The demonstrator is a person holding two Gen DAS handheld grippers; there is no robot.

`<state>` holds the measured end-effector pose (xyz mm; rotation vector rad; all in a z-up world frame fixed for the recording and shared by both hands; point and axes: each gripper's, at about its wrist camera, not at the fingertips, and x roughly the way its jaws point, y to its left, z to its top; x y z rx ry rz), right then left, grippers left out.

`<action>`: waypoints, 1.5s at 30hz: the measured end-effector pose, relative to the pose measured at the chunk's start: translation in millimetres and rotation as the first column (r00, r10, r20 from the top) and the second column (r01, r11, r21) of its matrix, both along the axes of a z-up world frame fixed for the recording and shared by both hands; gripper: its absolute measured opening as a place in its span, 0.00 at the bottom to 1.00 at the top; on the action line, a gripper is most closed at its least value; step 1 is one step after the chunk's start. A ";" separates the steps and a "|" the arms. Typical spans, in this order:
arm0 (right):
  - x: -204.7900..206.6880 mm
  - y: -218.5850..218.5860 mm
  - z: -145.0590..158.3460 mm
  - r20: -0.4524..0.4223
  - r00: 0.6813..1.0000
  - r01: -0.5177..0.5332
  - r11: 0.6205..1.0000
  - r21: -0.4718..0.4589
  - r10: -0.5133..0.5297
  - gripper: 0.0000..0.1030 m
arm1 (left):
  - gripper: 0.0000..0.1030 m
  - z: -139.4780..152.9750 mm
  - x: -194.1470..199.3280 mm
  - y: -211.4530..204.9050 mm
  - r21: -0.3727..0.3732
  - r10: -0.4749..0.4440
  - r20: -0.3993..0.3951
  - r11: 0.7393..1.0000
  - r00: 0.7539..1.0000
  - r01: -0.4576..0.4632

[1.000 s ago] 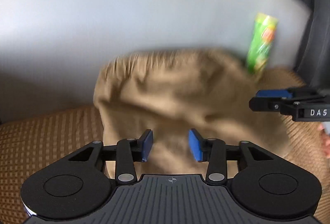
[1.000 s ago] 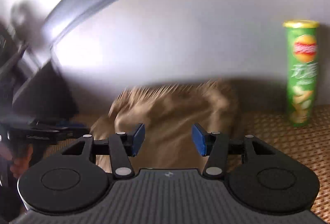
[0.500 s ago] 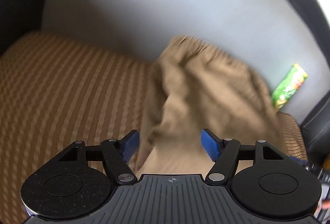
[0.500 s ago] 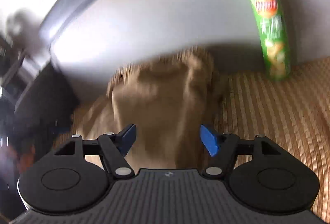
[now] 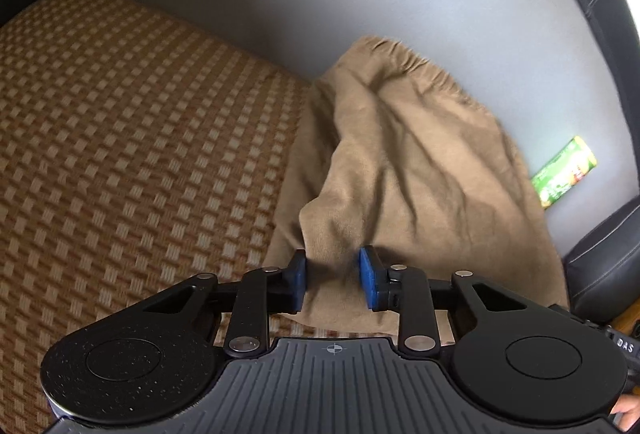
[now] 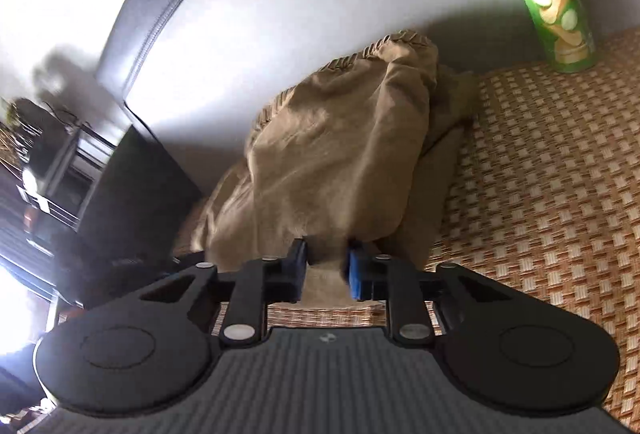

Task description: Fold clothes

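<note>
My left gripper [image 5: 333,276] is matte black plastic: a ribbed grey-black housing with a small crosshair mark, two round discs at the sides, and jointed link arms pinned with silver rivets. Its fingers [image 5: 298,280] end in blue pads. My right gripper [image 6: 326,272] is built the same way; white letters "DAS" show on its body in the left view.

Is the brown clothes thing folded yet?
Not yet. The brown garment lies rumpled on the woven mat. The left hand-held gripper and right hand-held gripper have just closed on its near edge. Folding and smoothing remain.
</note>
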<state>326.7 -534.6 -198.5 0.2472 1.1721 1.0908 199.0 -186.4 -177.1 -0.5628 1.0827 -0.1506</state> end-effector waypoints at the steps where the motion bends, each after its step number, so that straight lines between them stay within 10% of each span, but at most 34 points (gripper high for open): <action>1: 2.2 1.0 -8.1 -0.025 1.000 0.009 1.000 -0.029 -0.010 0.19 | 0.24 -6.6 -1.0 -2.1 0.003 -0.002 -0.006 1.000 1.000 0.002; 3: 8.1 -2.3 -32.2 -0.112 0.992 0.048 0.995 -0.083 -0.057 0.19 | 0.26 -23.3 -6.2 1.7 -0.020 0.037 -0.042 0.999 0.998 -0.038; 6: 15.6 -15.8 -64.7 -0.248 0.958 0.126 0.988 -0.084 -0.144 0.51 | 0.33 -23.5 -12.1 5.9 -0.045 0.077 -0.052 0.996 0.996 -0.079; 9: 14.7 -22.3 -51.4 -0.235 0.961 0.125 0.987 -0.099 -0.145 0.54 | 0.53 -0.1 -13.3 10.6 0.031 0.051 -0.049 0.998 0.998 -0.050; 11: 12.5 -29.0 -28.4 -0.164 0.972 0.150 0.983 -0.105 -0.166 0.57 | 0.47 21.8 -14.7 17.9 0.059 0.058 -0.016 0.997 0.998 -0.057; 14: 18.0 -37.2 4.3 -0.045 0.973 0.225 0.974 -0.004 -0.225 0.87 | 0.55 46.2 -2.2 18.9 0.056 0.036 0.066 0.998 0.997 -0.039; 27: 102.3 54.4 -56.4 -0.124 0.977 0.154 0.978 -0.142 -0.172 0.99 | 0.90 -8.1 106.1 -9.9 0.057 -0.063 -0.002 0.996 0.998 0.063; 35: 125.2 77.4 -82.3 -0.219 0.966 0.123 0.989 -0.084 -0.139 1.00 | 0.97 -41.4 119.2 -11.6 -0.102 -0.013 -0.038 0.995 0.999 0.009; 38: 121.6 88.9 -89.7 -0.251 0.961 0.101 0.993 -0.066 -0.115 1.00 | 0.94 -41.1 111.8 -14.1 -0.087 -0.015 -0.017 0.996 1.000 0.014; 40: 120.7 91.8 -90.8 -0.250 0.963 0.087 0.994 -0.071 -0.103 0.99 | 0.68 -38.5 108.4 -14.5 -0.101 -0.027 -0.013 0.995 1.000 0.025; 41: 121.4 92.1 -90.9 -0.259 0.960 0.087 0.993 -0.081 -0.105 0.87 | 0.45 -37.4 105.3 -16.0 -0.129 -0.024 -0.023 0.991 0.999 0.021; 45: 116.6 84.6 -86.7 -0.305 0.942 0.108 0.988 -0.109 -0.136 0.48 | 0.28 -19.6 85.0 -29.9 -0.110 -0.010 -0.009 0.994 1.000 0.009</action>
